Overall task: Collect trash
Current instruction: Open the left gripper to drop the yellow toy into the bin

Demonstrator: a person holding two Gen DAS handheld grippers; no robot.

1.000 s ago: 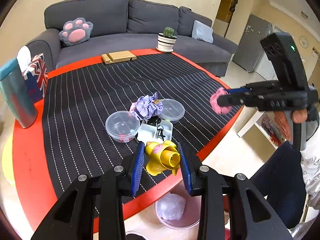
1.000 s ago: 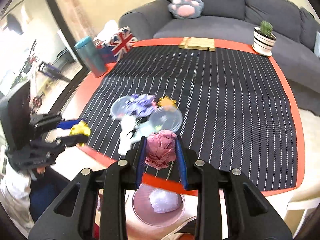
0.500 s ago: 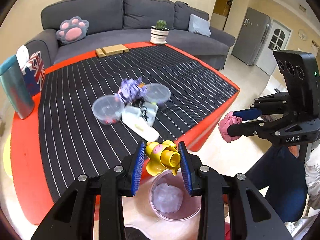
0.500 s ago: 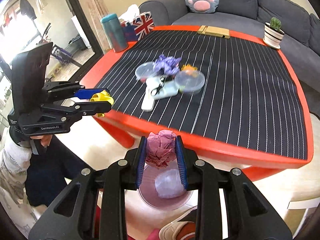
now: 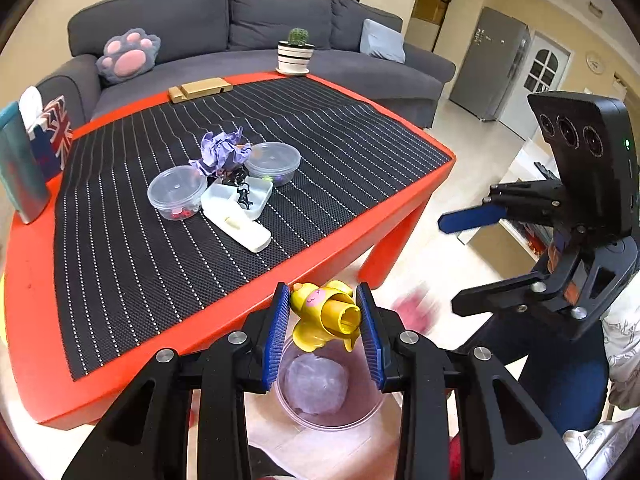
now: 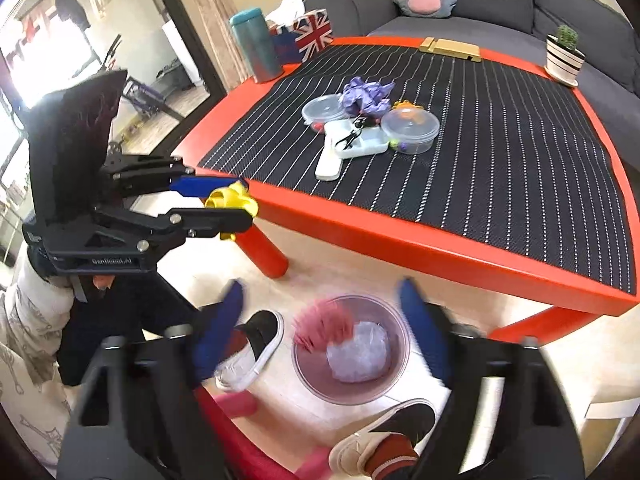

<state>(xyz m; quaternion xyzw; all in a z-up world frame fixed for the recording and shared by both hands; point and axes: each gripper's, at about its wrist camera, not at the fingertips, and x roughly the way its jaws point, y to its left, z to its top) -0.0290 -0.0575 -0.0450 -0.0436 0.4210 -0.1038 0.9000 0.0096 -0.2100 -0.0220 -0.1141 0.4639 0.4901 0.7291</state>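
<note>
While the left gripper (image 5: pixel 324 322) clamps a yellow toy (image 5: pixel 322 314), right gripper (image 6: pixel 320 320) spread wide, pink paper wad (image 6: pixel 322 326) loose at the bin's (image 6: pixel 394 380) ten o'clock rim, white wad (image 6: pixel 358 352) inside.

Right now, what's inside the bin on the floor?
The clear bin holds a crumpled whitish wad, and a blurred pink wad is dropping at its rim. Whatever lies beneath the whitish wad is hidden.

Glossy orange table (image 5: pixel 36 364) under a matt black woven mat (image 5: pixel 132 264) with white pinstripes; clear plastic tubs (image 5: pixel 178 192); crumpled purple paper (image 5: pixel 222 152); smooth glossy yellow plastic toy (image 5: pixel 324 316); translucent pink plastic bin (image 6: pixel 352 384); grey cloth sofa (image 5: pixel 248 12)
</note>
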